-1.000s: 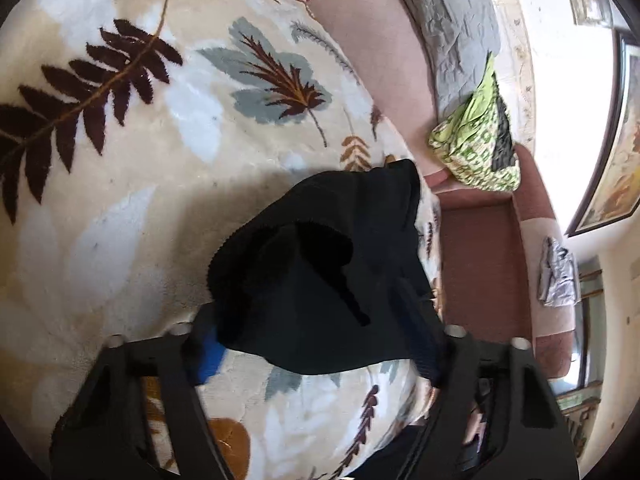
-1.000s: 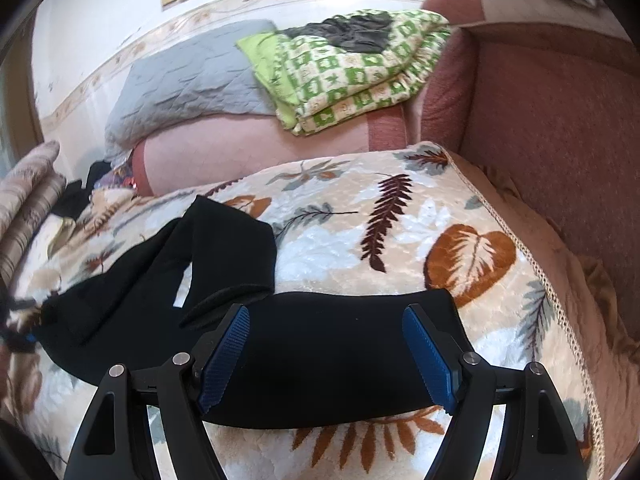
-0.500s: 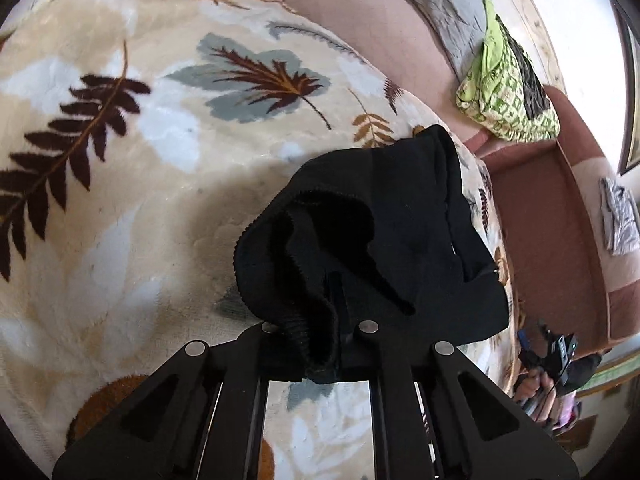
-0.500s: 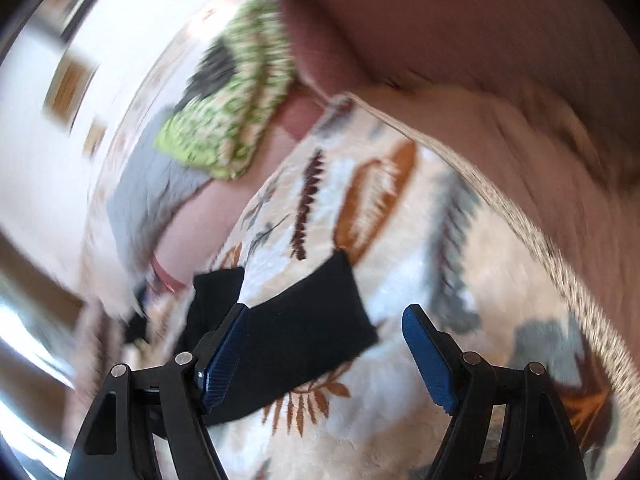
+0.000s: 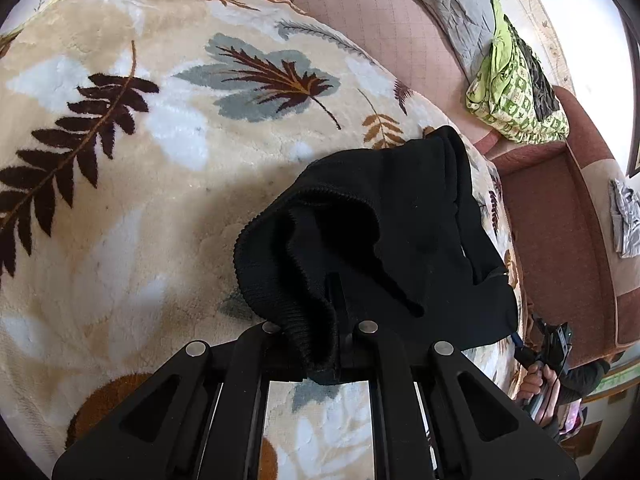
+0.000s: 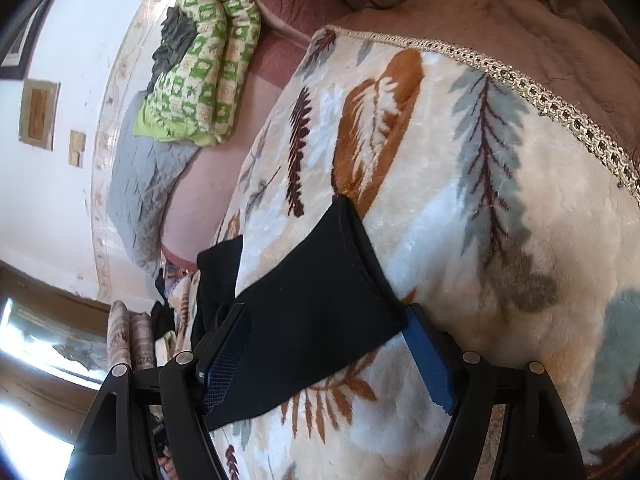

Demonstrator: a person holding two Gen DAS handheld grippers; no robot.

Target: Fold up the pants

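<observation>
Black pants [image 5: 400, 240] lie on a cream leaf-print blanket [image 5: 140, 160]. My left gripper [image 5: 320, 340] is shut on the ribbed waistband [image 5: 288, 304], which bunches up over the jaws. In the right wrist view a pant leg end [image 6: 312, 292] lies flat on the blanket [image 6: 500, 240]. My right gripper [image 6: 324, 356] is open, with its blue pads [image 6: 428, 356] on either side of the leg's hem end. The right gripper [image 5: 520, 350] and the hand holding it also show at the far end in the left wrist view.
A green patterned quilt [image 6: 200, 68] and a grey quilt [image 6: 136, 184] lie on the pink sofa back [image 5: 384, 28]. A red-brown sofa arm [image 5: 556, 240] borders the blanket. The blanket's braided trim [image 6: 520, 84] marks its edge.
My left gripper closed on the waistband. My right gripper rolled and moved to the leg's hem end, still open.
</observation>
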